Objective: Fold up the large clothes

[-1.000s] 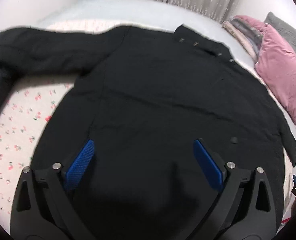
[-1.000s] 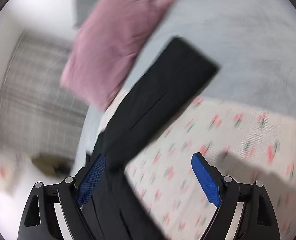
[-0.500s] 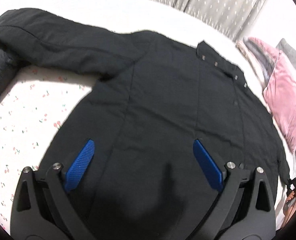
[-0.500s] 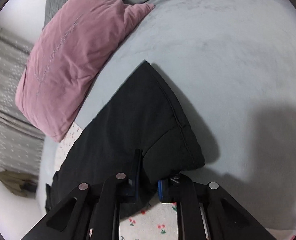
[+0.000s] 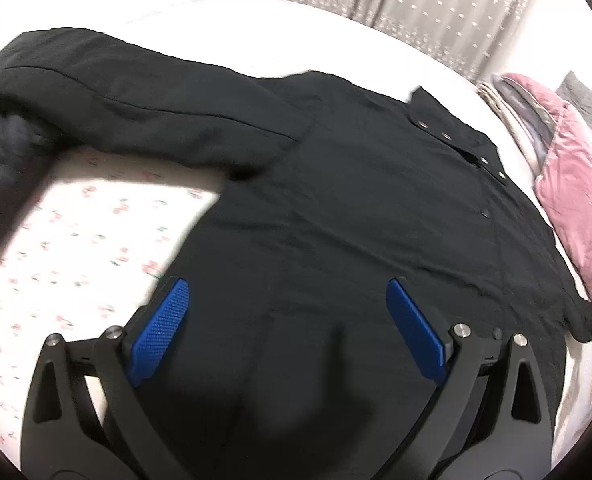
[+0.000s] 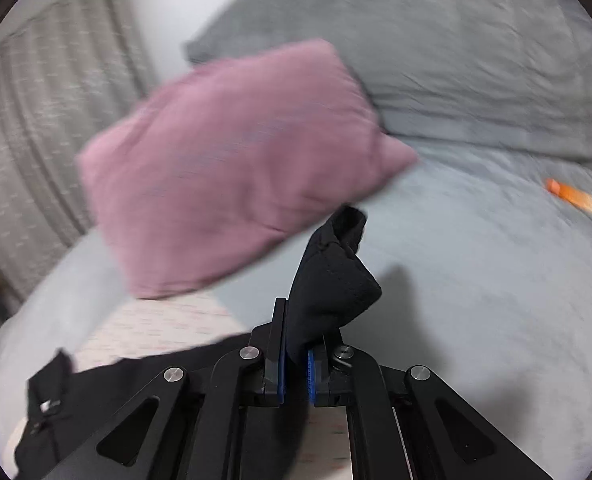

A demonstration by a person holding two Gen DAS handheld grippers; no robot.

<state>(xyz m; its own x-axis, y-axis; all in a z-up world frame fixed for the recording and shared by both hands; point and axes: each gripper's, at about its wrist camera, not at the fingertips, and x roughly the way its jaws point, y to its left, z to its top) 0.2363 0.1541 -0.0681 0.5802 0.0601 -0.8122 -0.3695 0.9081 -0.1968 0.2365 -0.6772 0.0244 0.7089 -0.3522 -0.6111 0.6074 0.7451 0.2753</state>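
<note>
Garment: a large black padded coat (image 5: 360, 216) is spread flat on the bed (image 5: 80, 264), whose sheet is white with small red cherries.
Left gripper (image 5: 288, 332): its jaws are held wide apart above the coat's body; nothing is gripped, and the dark fabric lies beyond and between them.
Sleeve near left: one long black sleeve (image 5: 128, 96) is stretched out up and to the left of the jaws.
Right gripper (image 6: 296, 368): its jaws are clenched on the black sleeve cuff (image 6: 332, 276), which sticks up just beyond them.
Behind the cuff: a pink velvet cushion (image 6: 236, 164) and a grey blanket (image 6: 476, 280) are seen.
</note>
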